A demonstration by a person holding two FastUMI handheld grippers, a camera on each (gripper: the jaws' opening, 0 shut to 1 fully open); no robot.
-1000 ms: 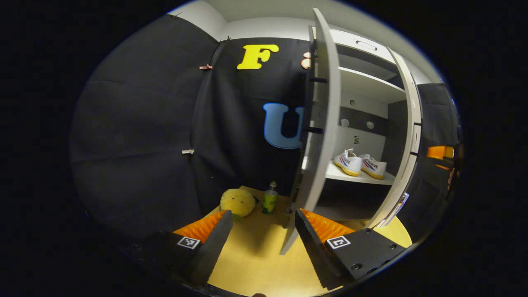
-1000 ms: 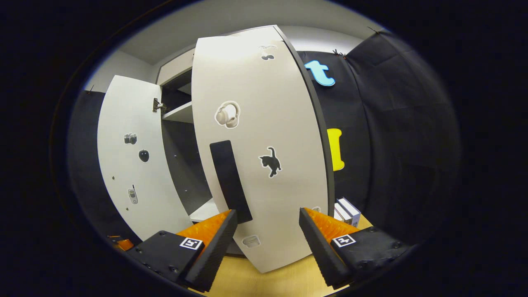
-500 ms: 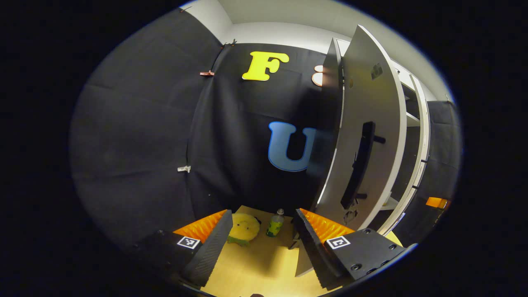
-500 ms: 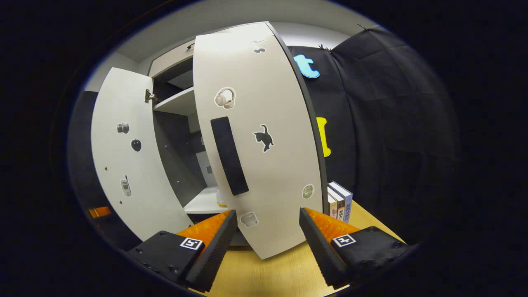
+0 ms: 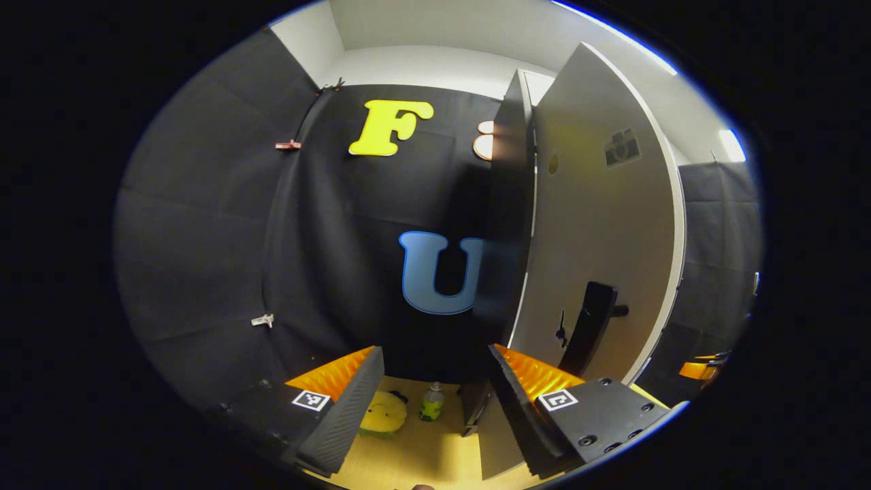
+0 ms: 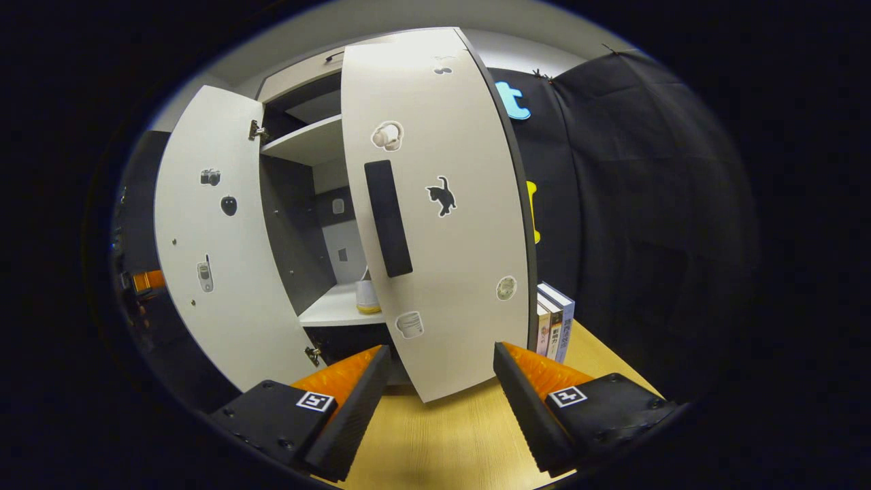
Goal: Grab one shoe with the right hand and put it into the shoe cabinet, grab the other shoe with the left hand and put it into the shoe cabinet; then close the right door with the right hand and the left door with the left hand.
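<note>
Both shoes are in the shoe cabinet [image 6: 320, 313]; one shoe [image 6: 368, 298] shows on the shelf in the right gripper view. Over the last second the left door [image 5: 599, 224] has swung from edge-on to showing its outer face, hiding the shelf from the left gripper view. The right door [image 6: 442, 224] remains ajar. The left gripper [image 5: 432, 384] and right gripper [image 6: 441, 381] hang wide apart, holding nothing. Judgement: both doors still need closing.

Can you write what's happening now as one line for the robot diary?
stage: closing doors | right door: partly open | left door: open | shoe: on shelf | right gripper: open, empty | left gripper: open, empty
</note>
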